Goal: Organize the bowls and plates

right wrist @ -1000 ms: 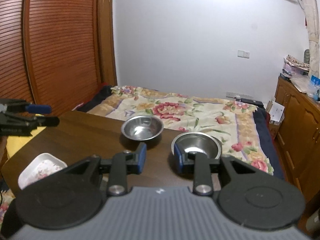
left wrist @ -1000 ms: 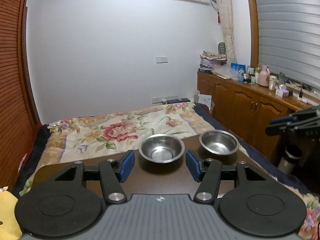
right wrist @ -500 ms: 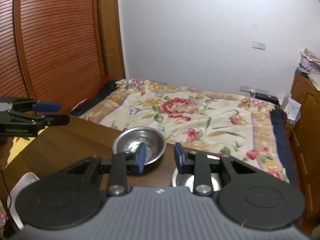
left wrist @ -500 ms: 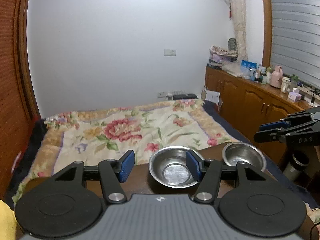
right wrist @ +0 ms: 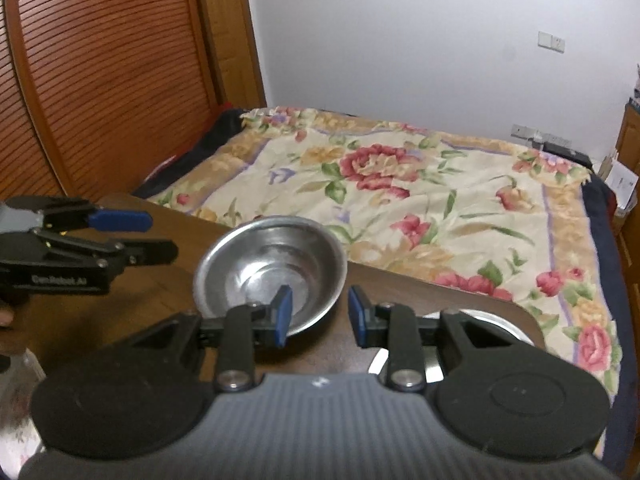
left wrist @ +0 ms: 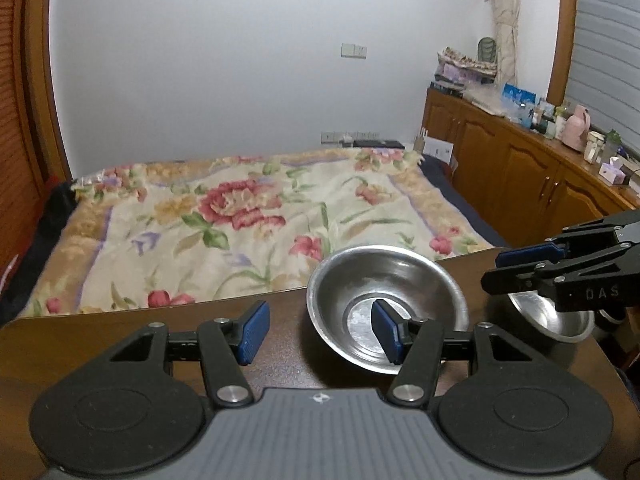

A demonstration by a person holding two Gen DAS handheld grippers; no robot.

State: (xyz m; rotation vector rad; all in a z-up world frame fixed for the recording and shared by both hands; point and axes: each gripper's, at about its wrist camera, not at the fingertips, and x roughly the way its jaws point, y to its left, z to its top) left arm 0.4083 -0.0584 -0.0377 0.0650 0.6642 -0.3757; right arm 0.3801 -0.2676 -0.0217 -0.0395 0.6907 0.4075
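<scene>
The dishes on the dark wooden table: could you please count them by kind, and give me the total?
Round stainless steel bowls: 2, the near one and the one under the right gripper
White dish with a floral pattern at the table's left edge, only partly visible: 1
Total: 3

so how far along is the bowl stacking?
Nothing looks done: both steel bowls sit apart on the brown table, unstacked. In hand: left gripper open, one pad inside the nearer steel bowl, rim between its jaws; right gripper open over the second steel bowl, holding nothing. Left: grasping, nesting, and the white dish.
</scene>
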